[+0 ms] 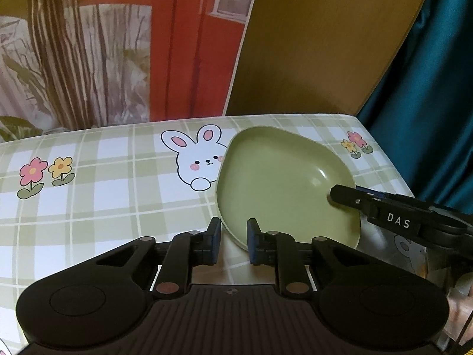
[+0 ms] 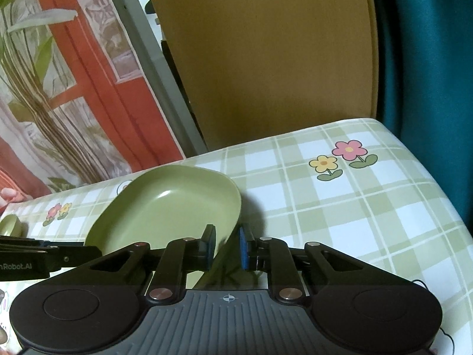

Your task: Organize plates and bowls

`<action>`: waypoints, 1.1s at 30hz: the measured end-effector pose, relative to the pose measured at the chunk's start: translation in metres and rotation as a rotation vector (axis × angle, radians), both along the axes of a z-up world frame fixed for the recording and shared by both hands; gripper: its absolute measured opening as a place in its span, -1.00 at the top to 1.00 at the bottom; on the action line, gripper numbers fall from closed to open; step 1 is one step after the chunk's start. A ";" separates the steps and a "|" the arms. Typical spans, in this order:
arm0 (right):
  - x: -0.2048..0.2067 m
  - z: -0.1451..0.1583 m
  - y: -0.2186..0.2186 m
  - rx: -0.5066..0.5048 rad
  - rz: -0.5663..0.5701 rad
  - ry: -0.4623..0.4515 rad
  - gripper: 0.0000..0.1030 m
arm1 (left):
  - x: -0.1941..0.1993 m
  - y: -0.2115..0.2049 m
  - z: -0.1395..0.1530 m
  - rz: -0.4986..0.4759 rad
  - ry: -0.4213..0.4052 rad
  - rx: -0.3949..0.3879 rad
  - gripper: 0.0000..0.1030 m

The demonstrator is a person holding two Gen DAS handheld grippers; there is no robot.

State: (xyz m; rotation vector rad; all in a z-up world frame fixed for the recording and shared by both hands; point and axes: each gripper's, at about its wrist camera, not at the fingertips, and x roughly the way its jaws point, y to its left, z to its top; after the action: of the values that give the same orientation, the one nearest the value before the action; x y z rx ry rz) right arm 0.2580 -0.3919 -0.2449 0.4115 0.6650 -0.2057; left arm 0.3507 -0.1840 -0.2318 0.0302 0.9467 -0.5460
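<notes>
A green teardrop-shaped plate (image 1: 283,183) lies on the checked tablecloth (image 1: 103,177), tilted a little. My left gripper (image 1: 233,236) straddles its near rim, one finger on each side, with a small gap at the pads. My right gripper (image 2: 226,245) straddles the plate's (image 2: 171,207) right rim the same way, one pad inside, one outside. The right gripper's finger (image 1: 369,204) also reaches over the plate in the left wrist view. The left gripper's finger (image 2: 59,259) shows at the left of the right wrist view.
The table (image 2: 354,222) ends at the back against a tan board (image 1: 319,44) and an orange-printed panel (image 1: 183,44). A teal curtain (image 1: 428,88) hangs beyond the right edge. Another small green dish (image 2: 10,224) sits at the far left.
</notes>
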 end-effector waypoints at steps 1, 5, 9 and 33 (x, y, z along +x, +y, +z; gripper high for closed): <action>0.000 0.000 0.000 0.005 -0.001 -0.002 0.70 | 0.000 0.001 0.000 0.004 0.003 -0.007 0.62; -0.005 0.010 0.005 0.008 0.001 -0.017 0.70 | -0.009 0.005 0.007 0.003 -0.013 -0.002 0.62; -0.011 0.027 0.013 0.006 0.008 -0.039 0.70 | -0.021 0.011 0.024 -0.002 -0.042 0.006 0.62; -0.056 0.121 0.142 -0.023 0.115 -0.167 0.69 | -0.134 0.118 0.122 0.108 -0.179 -0.051 0.61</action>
State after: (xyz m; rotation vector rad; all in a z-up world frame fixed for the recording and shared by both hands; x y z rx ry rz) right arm 0.2017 -0.2495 -0.1241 0.3630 0.5202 -0.0683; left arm 0.2162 -0.0662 -0.1094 -0.0175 0.7550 -0.4595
